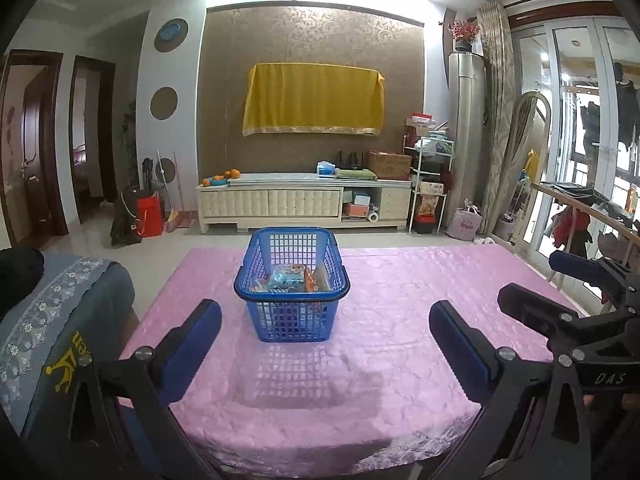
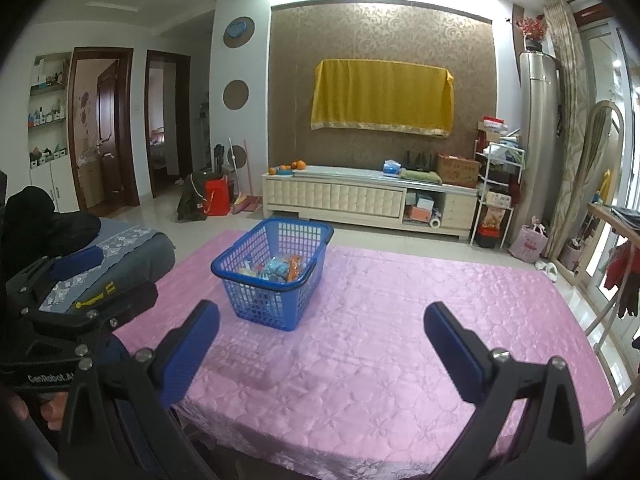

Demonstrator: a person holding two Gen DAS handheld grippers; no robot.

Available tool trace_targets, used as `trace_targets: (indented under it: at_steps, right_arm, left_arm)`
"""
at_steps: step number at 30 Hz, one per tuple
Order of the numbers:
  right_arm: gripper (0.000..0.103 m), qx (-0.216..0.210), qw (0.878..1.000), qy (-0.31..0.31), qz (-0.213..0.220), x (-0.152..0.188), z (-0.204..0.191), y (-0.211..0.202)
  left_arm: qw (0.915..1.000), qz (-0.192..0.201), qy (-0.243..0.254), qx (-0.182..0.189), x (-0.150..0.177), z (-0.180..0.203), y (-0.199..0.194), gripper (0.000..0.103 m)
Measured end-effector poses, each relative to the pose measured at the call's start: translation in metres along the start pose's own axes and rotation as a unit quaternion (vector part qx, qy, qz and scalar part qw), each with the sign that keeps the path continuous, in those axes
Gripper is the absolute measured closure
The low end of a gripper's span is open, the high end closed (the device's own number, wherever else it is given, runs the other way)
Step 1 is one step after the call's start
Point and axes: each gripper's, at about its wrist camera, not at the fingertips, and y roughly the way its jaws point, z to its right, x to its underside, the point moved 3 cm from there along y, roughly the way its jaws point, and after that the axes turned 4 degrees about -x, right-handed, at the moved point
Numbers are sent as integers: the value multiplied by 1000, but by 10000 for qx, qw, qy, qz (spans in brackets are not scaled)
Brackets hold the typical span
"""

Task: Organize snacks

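A blue plastic mesh basket (image 1: 292,312) stands on the table's pink cloth (image 1: 400,300), straight ahead in the left wrist view and left of centre in the right wrist view (image 2: 264,304). Several snack packets (image 1: 290,278) lie inside it, also seen in the right wrist view (image 2: 278,270). My left gripper (image 1: 324,336) is open and empty, held back from the basket's near side. My right gripper (image 2: 320,340) is open and empty, to the right of the basket over bare cloth. The right gripper shows at the right edge of the left wrist view (image 1: 580,296).
A grey chair back with a lace cover (image 1: 60,328) stands at the table's left edge. Behind the table are a cream TV cabinet (image 1: 304,200), a white rack (image 1: 430,188) and a red bag on the floor (image 1: 150,216). A wooden rail (image 1: 588,208) runs along the right.
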Motion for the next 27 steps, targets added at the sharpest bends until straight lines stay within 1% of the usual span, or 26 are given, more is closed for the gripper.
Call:
trace_targets:
  at_steps: [27]
  right_arm:
    - [0, -37, 10000, 62, -4, 1, -3, -10]
  left_arm:
    - [10000, -37, 52, -47, 2, -2, -3, 0]
